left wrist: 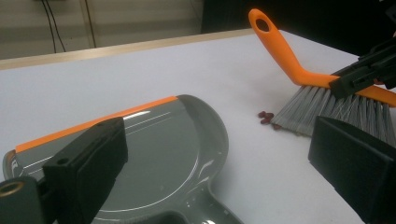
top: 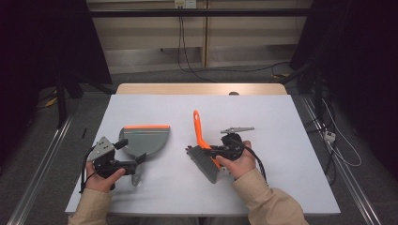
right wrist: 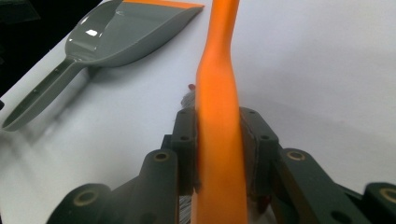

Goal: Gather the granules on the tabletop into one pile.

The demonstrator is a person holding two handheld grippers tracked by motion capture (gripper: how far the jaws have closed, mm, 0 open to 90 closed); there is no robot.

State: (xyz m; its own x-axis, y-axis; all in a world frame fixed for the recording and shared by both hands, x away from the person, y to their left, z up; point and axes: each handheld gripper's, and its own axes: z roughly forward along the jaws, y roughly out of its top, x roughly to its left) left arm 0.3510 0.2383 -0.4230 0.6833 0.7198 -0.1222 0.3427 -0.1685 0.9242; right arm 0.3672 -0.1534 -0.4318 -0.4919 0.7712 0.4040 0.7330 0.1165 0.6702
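A grey dustpan [top: 149,139] with an orange front lip lies flat on the white table, left of centre, with its handle pointing toward the person. My left gripper [top: 140,159] hovers over the pan's handle end with the jaws wide apart, open, and the pan [left wrist: 177,154] lies below and between them. My right gripper [top: 207,151] is shut on the orange handle of a brush [top: 201,131], just above the grey bristles [top: 207,166]. The handle [right wrist: 217,116] runs up between the pads. A few small red beans [left wrist: 266,116] lie on the table beside the bristles.
The white table [top: 281,122] has bare surface at the right and far side, with a wooden strip [top: 202,89] along its back edge. Cables [top: 338,145] trail on the floor at the right, and metal rails run down both sides.
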